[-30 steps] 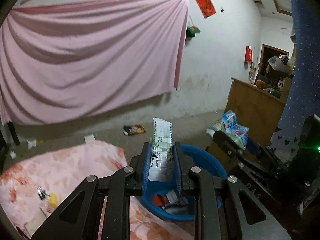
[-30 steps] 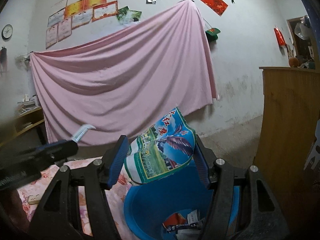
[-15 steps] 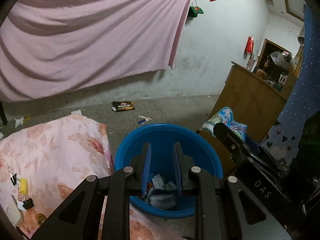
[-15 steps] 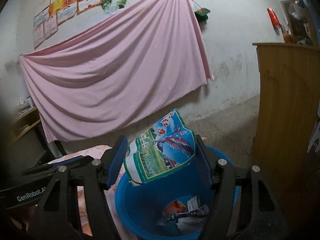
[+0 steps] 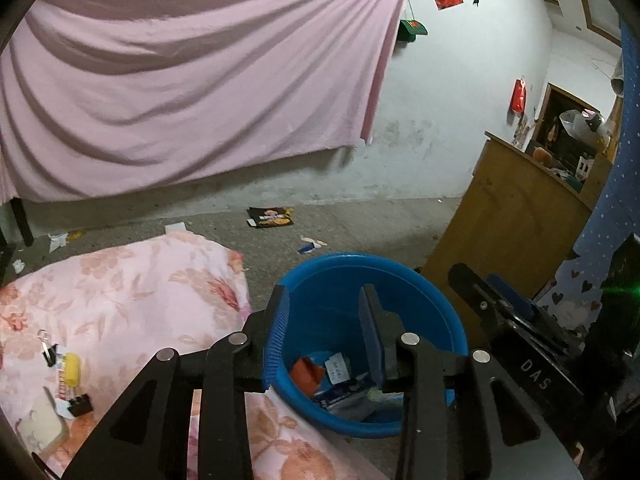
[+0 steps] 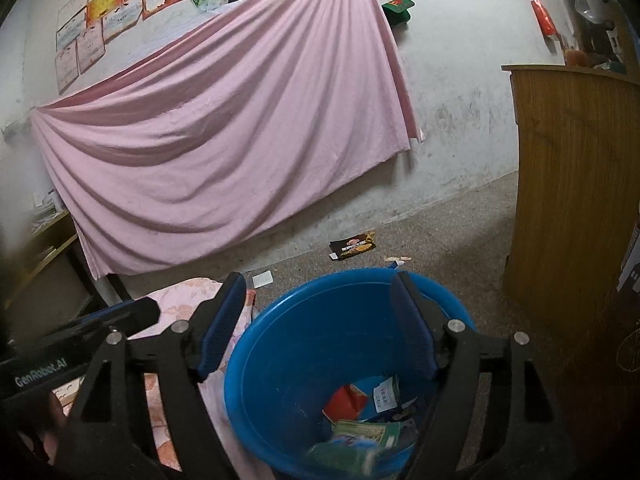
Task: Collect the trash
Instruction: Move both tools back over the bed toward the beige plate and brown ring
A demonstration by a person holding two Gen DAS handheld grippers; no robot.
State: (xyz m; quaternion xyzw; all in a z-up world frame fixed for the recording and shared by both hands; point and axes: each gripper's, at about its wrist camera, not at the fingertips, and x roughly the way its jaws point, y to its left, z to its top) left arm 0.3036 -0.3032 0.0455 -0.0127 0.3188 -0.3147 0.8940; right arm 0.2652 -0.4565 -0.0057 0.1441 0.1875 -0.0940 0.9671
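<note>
A blue plastic basin (image 5: 436, 304) stands on the floor beside the floral quilt. In it lie a red wrapper (image 5: 306, 372), a white slip (image 5: 338, 366) and other packets. My left gripper (image 5: 323, 292) hovers over the basin, its jaws opening with nothing between them. In the right wrist view the same basin (image 6: 288, 360) holds a green packet (image 6: 360, 436), the red wrapper (image 6: 346, 398) and the white slip (image 6: 384, 392). My right gripper (image 6: 318, 280) hangs above it, jaws opening wide and empty. The right gripper's finger (image 5: 500, 300) also shows beside the basin in the left wrist view.
A black snack packet (image 5: 270, 217) and a small blue-white scrap (image 5: 312, 245) lie on the concrete floor beyond the basin. Paper scraps (image 5: 56, 240) sit near the pink sheet. Binder clips and a yellow item (image 5: 72, 364) rest on the quilt (image 5: 120, 280). A wooden cabinet (image 5: 500, 220) stands right.
The white striped packet left my left gripper and the blue-green bag left my right gripper; both now lie in the basin. Both pairs of jaws have widened and both views tipped downward.
</note>
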